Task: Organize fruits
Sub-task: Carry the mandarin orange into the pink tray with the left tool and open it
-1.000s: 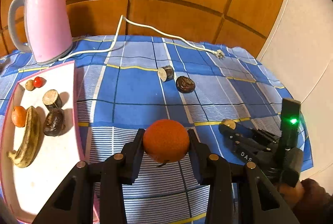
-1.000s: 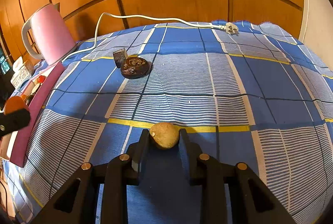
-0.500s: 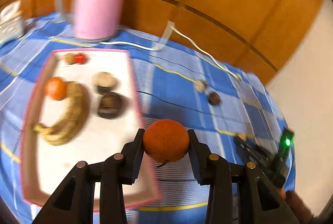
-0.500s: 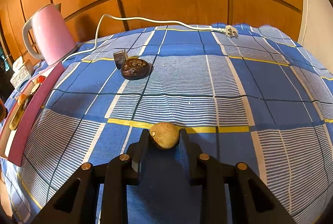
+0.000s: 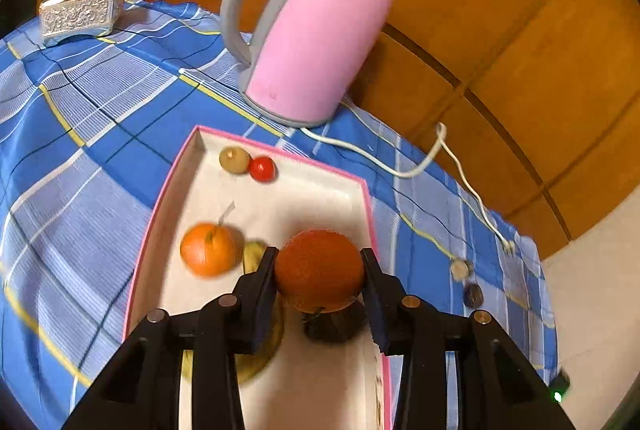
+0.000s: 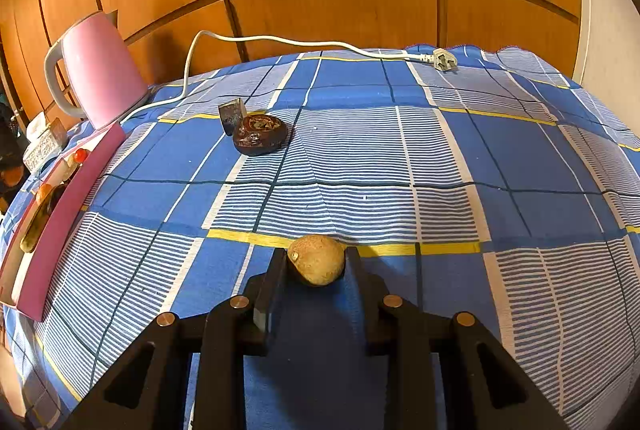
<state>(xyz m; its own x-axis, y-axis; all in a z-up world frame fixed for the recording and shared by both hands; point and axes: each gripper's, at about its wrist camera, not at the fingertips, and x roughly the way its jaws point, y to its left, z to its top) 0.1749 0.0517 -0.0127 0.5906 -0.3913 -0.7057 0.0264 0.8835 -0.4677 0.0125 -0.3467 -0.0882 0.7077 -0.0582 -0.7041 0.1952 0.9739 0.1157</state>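
My left gripper [image 5: 319, 270] is shut on a dark orange [image 5: 319, 268] and holds it above the pink-rimmed white tray [image 5: 316, 198]. In the tray lie a lighter orange [image 5: 208, 249], a banana [image 5: 256, 354] partly hidden by my fingers, a dark fruit [image 5: 334, 326] under the held orange, a small brown fruit [image 5: 234, 159] and a red one [image 5: 262, 168]. My right gripper [image 6: 316, 266] is shut on a small tan fruit [image 6: 317, 259] low over the blue plaid tablecloth [image 6: 400, 158]. A dark brown fruit [image 6: 260, 134] and a cut fruit piece [image 6: 232, 114] lie farther back.
A pink kettle [image 5: 316, 30] stands behind the tray, and its white cord [image 6: 304, 42] runs across the cloth to a plug [image 6: 444, 61]. A silver tissue box [image 5: 80, 10] stands at the far left. A wooden wall is behind the table.
My left gripper has swung left with the dark orange, from over the cloth to over the tray. My right gripper has stayed still with the tan fruit.
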